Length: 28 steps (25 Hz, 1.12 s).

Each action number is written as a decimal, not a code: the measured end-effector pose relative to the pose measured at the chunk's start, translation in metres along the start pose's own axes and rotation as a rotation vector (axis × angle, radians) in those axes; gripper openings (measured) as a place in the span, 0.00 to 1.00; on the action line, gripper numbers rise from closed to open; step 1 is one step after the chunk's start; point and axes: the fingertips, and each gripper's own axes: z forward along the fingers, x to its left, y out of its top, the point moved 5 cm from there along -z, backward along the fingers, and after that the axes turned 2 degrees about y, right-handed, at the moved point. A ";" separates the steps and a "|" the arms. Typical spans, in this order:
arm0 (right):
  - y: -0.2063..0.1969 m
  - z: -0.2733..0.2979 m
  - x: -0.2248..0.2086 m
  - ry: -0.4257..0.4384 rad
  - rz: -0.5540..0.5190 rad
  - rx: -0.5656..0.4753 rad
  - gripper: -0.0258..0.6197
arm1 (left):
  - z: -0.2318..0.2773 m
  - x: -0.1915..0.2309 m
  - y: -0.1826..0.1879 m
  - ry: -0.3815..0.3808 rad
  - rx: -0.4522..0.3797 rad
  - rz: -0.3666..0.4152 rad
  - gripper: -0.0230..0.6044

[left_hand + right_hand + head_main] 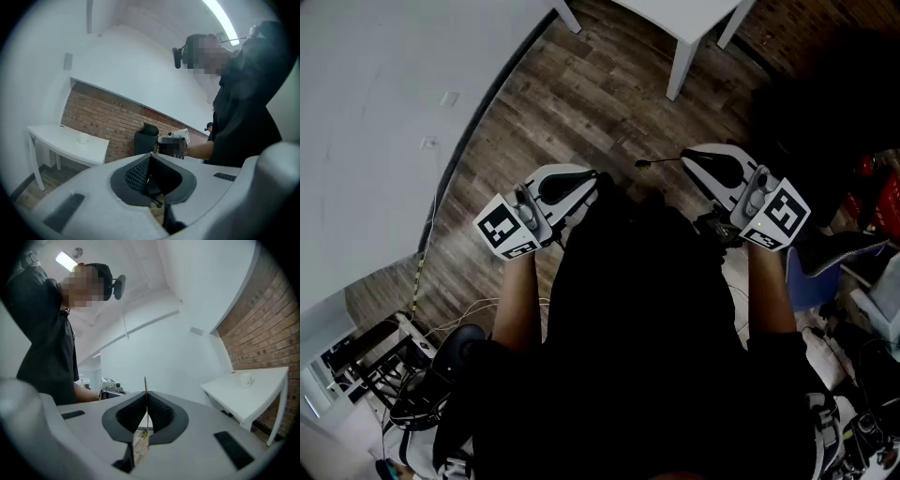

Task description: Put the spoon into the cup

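Spoon [145, 383] is being pinched edge-on between the closed jaws of the right hand-held gripper [146, 398], with a thin length of it sticking out past the jaw tips. In the head view, the right hand-held gripper is being held out level in front of a person in dark clothing, and the spoon is being pointed across towards the left hand-held gripper [592, 178]. That gripper is being held alongside at about the same height, its jaws brought together at the tips with nothing seen between them. Both are being carried above a wooden floor [581, 103], well apart from the cup [246, 379]. The small white cup is being shown standing upright on a white surface [255, 401] that is set against a brick wall [267, 333]. It is being seen from both gripper views.
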 end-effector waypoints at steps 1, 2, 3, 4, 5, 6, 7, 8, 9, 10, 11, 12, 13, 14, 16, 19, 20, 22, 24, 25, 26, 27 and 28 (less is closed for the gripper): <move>0.002 -0.001 -0.002 0.001 -0.007 -0.002 0.05 | 0.001 0.000 0.000 0.000 0.005 0.010 0.06; 0.003 -0.001 -0.003 0.002 -0.014 -0.004 0.05 | 0.003 -0.001 0.001 0.000 0.010 0.019 0.06; 0.005 -0.002 -0.003 0.001 -0.022 -0.003 0.05 | 0.004 -0.002 0.000 0.000 0.015 0.026 0.06; 0.005 -0.002 -0.002 -0.002 -0.033 0.001 0.05 | 0.005 -0.003 -0.002 0.002 0.018 0.030 0.06; 0.005 -0.002 -0.001 -0.006 -0.044 0.007 0.05 | 0.006 -0.004 -0.003 0.006 0.016 0.029 0.06; 0.005 -0.002 0.000 -0.013 -0.056 0.016 0.05 | 0.007 -0.005 -0.004 0.012 0.006 0.025 0.06; 0.005 -0.003 0.000 -0.023 -0.067 0.025 0.05 | 0.008 -0.006 -0.003 0.020 -0.008 0.022 0.06; 0.004 -0.005 0.000 -0.033 -0.073 0.031 0.05 | 0.009 -0.006 -0.003 0.029 -0.021 0.022 0.06; 0.004 -0.008 0.000 -0.041 -0.074 0.033 0.05 | 0.010 -0.005 -0.003 0.040 -0.028 0.026 0.06; 0.003 -0.011 0.000 -0.048 -0.070 0.030 0.05 | 0.012 -0.005 -0.004 0.050 -0.028 0.034 0.06; 0.003 -0.014 0.001 -0.052 -0.064 0.023 0.05 | 0.013 -0.005 -0.005 0.060 -0.025 0.041 0.06; 0.003 -0.017 0.001 -0.056 -0.059 0.015 0.05 | 0.014 -0.005 -0.005 0.068 -0.021 0.049 0.06; 0.003 -0.019 0.002 -0.061 -0.055 0.008 0.05 | 0.015 -0.006 -0.006 0.073 -0.019 0.056 0.06; 0.002 -0.022 0.003 -0.066 -0.052 0.003 0.05 | 0.016 -0.008 -0.006 0.075 -0.020 0.065 0.06; 0.002 -0.026 0.003 -0.075 -0.045 -0.006 0.05 | 0.019 -0.011 -0.005 0.074 -0.026 0.078 0.06; 0.005 -0.022 0.004 -0.081 -0.041 -0.008 0.05 | 0.019 -0.013 -0.004 0.063 -0.027 0.081 0.06; 0.006 -0.020 0.004 -0.080 -0.042 -0.007 0.05 | 0.018 -0.013 -0.004 0.059 -0.026 0.081 0.06; 0.007 -0.017 0.004 -0.076 -0.044 -0.006 0.05 | 0.017 -0.012 -0.004 0.053 -0.024 0.079 0.06; 0.007 -0.014 0.004 -0.078 -0.041 -0.007 0.05 | 0.015 -0.009 -0.004 0.047 -0.030 0.072 0.06; 0.006 -0.013 0.003 -0.081 -0.037 -0.006 0.05 | 0.014 -0.006 -0.004 0.045 -0.035 0.067 0.06; 0.006 -0.011 0.001 -0.086 -0.032 -0.002 0.05 | 0.013 -0.003 -0.003 0.041 -0.039 0.063 0.06; 0.006 -0.008 0.000 -0.091 -0.028 0.003 0.05 | 0.011 0.001 -0.003 0.037 -0.042 0.058 0.06; 0.006 -0.005 -0.002 -0.097 -0.025 0.009 0.05 | 0.009 0.005 -0.002 0.030 -0.047 0.052 0.06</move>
